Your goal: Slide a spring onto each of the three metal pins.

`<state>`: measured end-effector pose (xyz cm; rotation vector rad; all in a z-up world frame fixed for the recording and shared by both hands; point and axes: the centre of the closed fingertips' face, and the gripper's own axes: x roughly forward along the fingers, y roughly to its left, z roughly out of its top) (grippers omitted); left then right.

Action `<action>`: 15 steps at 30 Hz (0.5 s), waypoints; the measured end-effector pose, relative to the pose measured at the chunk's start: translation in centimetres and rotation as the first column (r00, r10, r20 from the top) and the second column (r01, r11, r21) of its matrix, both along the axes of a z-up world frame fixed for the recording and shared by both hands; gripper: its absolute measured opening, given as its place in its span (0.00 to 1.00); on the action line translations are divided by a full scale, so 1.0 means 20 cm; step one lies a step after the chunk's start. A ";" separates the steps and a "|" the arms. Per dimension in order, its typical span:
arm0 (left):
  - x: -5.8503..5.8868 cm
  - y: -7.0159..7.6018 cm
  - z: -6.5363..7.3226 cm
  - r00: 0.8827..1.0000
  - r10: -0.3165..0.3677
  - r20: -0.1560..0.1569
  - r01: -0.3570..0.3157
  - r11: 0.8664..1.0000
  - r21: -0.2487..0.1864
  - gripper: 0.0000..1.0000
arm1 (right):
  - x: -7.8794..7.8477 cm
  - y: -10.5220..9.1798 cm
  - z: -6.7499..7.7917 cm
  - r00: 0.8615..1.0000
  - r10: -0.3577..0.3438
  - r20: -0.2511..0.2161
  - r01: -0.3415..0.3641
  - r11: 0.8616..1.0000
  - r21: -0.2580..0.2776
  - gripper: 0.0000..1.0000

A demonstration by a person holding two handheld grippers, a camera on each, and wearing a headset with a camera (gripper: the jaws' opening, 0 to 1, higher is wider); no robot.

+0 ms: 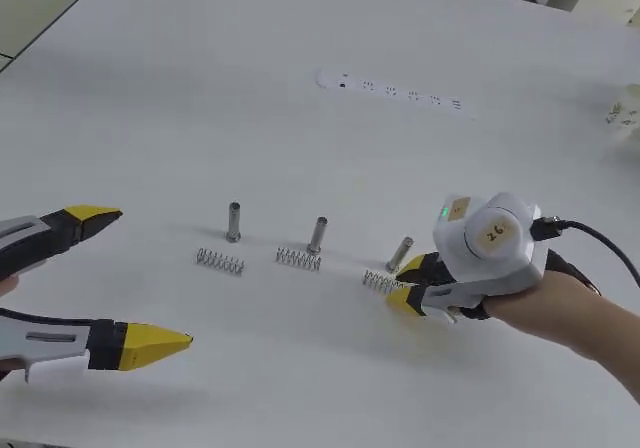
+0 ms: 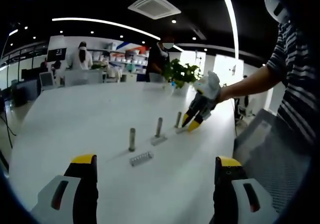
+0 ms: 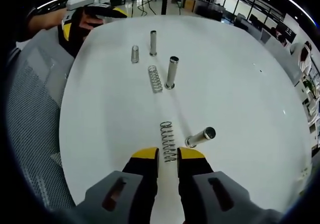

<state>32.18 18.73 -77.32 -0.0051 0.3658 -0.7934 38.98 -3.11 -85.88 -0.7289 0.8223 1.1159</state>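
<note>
Three metal pins stand in a row on the white table: left pin (image 1: 233,221), middle pin (image 1: 318,234), right pin (image 1: 400,253). A spring lies in front of each: left spring (image 1: 220,262), middle spring (image 1: 298,259), right spring (image 1: 378,282). My right gripper (image 1: 408,284) sits low on the table, its jaws narrowed onto the near end of the right spring (image 3: 167,139), which lies flat beside the right pin (image 3: 200,136). My left gripper (image 1: 135,278) hovers wide open at the left with nothing between its fingers, facing the row of pins (image 2: 132,139).
A white power strip (image 1: 395,92) lies on the far side of the table (image 1: 300,368). A grey mesh chair (image 3: 35,109) stands beside the table edge. Several people and desks show in the room beyond the table in the left gripper view.
</note>
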 end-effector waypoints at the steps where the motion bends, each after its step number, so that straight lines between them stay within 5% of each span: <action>1: 0.00 0.00 0.00 1.000 0.000 0.000 0.000 1.000 0.000 0.94 | 0.00 0.00 0.00 1.000 0.001 0.000 -0.001 1.000 -0.001 0.12; 10: -0.01 0.00 -0.01 1.000 -0.003 -0.006 0.003 1.000 0.004 0.94 | -0.02 0.00 -0.02 0.999 0.035 0.003 -0.035 0.999 -0.014 0.08; 15: -0.01 0.00 0.00 1.000 -0.005 -0.006 0.005 1.000 0.006 0.94 | -0.04 0.02 0.03 0.997 0.064 0.036 -0.064 0.998 0.003 0.08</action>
